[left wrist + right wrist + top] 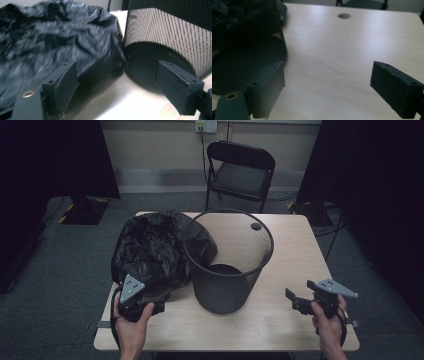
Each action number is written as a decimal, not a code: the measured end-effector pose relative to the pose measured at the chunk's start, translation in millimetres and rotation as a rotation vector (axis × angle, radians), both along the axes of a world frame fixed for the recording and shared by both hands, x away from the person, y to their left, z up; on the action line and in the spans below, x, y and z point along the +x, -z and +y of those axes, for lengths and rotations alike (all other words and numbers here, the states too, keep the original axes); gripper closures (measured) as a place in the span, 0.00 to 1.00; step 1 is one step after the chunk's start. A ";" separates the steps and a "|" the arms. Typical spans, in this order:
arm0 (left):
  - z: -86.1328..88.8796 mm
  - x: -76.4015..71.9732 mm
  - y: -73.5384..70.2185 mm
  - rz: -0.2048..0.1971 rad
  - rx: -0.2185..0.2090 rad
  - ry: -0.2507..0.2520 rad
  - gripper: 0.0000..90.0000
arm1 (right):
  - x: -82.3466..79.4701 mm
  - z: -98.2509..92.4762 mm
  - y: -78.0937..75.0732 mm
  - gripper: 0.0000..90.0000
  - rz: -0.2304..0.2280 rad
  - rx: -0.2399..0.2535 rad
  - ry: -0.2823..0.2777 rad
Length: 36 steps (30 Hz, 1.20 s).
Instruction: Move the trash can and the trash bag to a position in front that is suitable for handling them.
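The left hand-held gripper [150,296] sits low at the near left of the worktop [280,320], its jaws spread wide with nothing pressed between them. Directly ahead of it, and just about at its tips, lies the crumpled black bin bag [150,247]; in the left gripper view the bag [55,42] fills the space ahead of the left jaw. To that gripper's right stands the black mesh wastebasket [227,265], upright, its wall [170,32] touching the bag. The right hand-held gripper [295,301] hovers well to the basket's other side, jaws likewise apart and empty, with bare worktop [332,57] between them. Its tips point toward the basket [247,45], which stands ahead of its left jaw.
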<state>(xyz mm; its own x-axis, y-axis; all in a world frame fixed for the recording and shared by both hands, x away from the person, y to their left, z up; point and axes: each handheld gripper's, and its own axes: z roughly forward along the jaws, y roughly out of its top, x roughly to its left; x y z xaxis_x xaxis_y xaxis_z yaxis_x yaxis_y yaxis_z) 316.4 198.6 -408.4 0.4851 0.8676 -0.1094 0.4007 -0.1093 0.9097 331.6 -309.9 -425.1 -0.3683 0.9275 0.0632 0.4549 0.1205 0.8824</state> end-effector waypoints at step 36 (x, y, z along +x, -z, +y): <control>-42.9 113.2 -16.0 -0.009 -0.099 0.040 0.34 | 93.9 62.9 -34.1 0.23 -0.103 0.114 -0.079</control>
